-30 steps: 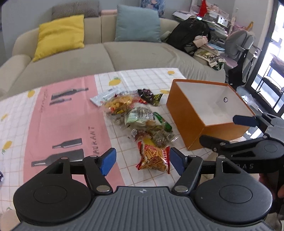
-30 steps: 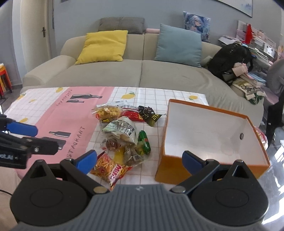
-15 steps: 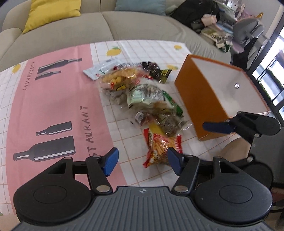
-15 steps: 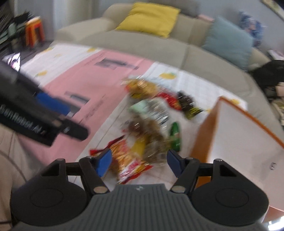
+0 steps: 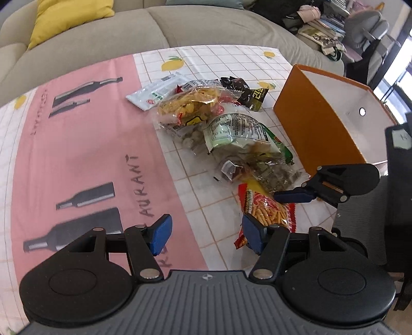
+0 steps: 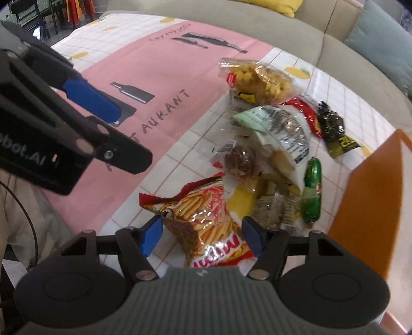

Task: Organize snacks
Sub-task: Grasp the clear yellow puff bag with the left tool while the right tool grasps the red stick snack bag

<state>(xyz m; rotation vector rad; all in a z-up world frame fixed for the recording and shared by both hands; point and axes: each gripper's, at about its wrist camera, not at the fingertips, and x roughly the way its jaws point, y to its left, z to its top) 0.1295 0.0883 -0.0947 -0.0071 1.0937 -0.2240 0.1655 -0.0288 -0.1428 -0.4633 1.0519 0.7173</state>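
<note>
A pile of snack packets (image 5: 231, 128) lies on the tablecloth beside an open orange box (image 5: 322, 123). Nearest me is a red and yellow packet of snack sticks (image 6: 208, 219), also in the left wrist view (image 5: 265, 211). My right gripper (image 6: 202, 235) is open, low over this packet, with a finger on each side of it. My left gripper (image 5: 206, 233) is open and empty above the cloth, just left of the packet. The orange box also shows in the right wrist view (image 6: 373, 201).
The table wears a pink and white checked cloth (image 5: 90, 154). A beige sofa (image 5: 180, 25) with a yellow cushion (image 5: 69, 15) stands behind it. Bags and clutter (image 5: 322, 23) lie at the sofa's right end. The table's near edge runs under my grippers.
Both grippers have come down and forward toward the snack pile. My right gripper has swung left from the box to straddle the red and yellow packet. Both stay open.
</note>
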